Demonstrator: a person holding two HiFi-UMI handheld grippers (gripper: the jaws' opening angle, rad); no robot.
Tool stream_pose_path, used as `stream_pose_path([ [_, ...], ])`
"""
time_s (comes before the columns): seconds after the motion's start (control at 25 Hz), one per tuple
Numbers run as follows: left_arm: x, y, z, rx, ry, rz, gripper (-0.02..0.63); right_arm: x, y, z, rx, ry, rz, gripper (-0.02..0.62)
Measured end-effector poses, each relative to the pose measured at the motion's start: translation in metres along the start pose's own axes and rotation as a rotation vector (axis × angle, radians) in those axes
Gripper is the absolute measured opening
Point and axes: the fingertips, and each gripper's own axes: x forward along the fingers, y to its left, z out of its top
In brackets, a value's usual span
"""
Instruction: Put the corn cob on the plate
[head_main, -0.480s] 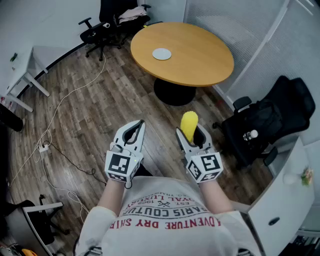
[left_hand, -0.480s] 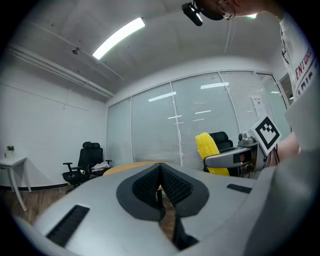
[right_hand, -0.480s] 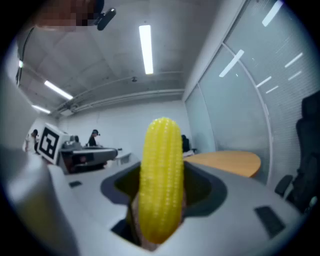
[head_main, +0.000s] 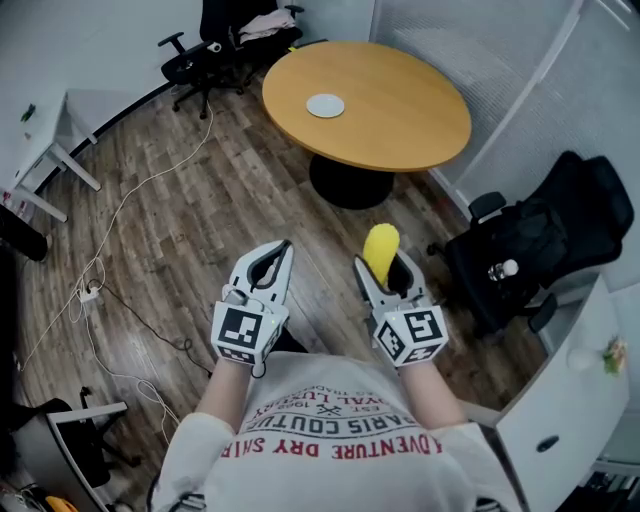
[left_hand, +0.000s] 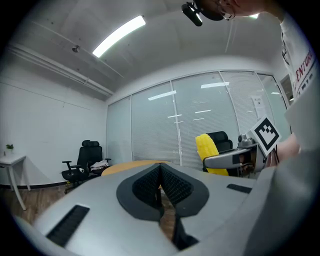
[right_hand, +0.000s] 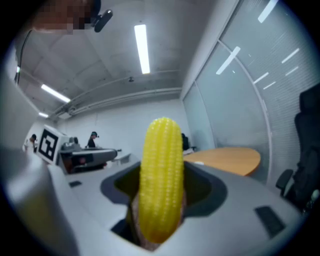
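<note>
Between the jaws of the right gripper (head_main: 386, 272) stands the corn cob (head_main: 380, 248), yellow and upright, its lower part pinched by the two pads and its rounded tip rising clear above them; the right gripper view shows the jaws spread wide and clamped on its sides. Just beside it, level with it and apart from it, the left gripper (head_main: 281, 252) has its jaws pressed together with nothing between them, as the left gripper view shows: the dark pads meet in a closed seam. Both grippers are held out in front of the person's chest, over a white shirt (head_main: 340, 430) with red print, and each carries its cube with square markers near the hand. Below them lies a wooden floor (head_main: 200, 210) with a thin white cable (head_main: 120, 215) trailing across it. Well ahead of the grippers stands a round wooden table (head_main: 400, 110) on a dark base, and on its far left part sits the small white plate (head_main: 325, 105), with nothing on it, so the corn cob is far from the plate. A black office chair (head_main: 205, 45) stands beyond the table by the wall, another black chair (head_main: 545, 235) stands at the right near the blinds, and a white desk (head_main: 60, 130) shows at the left edge.
</note>
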Motion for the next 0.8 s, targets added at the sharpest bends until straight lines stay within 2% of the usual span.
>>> stream_pose_path([
  [0.48, 0.02, 0.035, -0.012, -0.032, 0.023, -0.029, 0.032, 0.036, 0.0, 0.001, 0.027, 0.017, -0.018, 0.27],
  [0.8, 0.044, 0.101, -0.017, -0.044, 0.019, -0.07, 0.032, 0.101, 0.013, 0.004, 0.03, 0.028, -0.055, 0.27],
])
